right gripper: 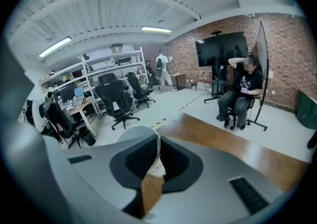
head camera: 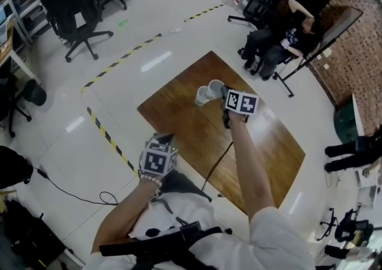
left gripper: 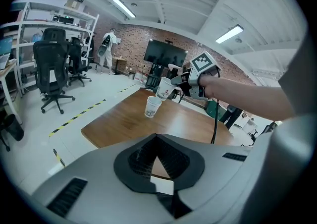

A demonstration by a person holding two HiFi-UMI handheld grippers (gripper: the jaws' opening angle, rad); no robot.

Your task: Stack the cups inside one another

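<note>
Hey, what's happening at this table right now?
A person works with a hand-held tool in each hand. The right tool grips a paper cup by its rim, raised over the wooden table beside a second cup standing there. The left tool is shut and empty by the table's near edge. Nothing is stacked yet.

White paper cup upright on table; second cup tilted just above it
</note>
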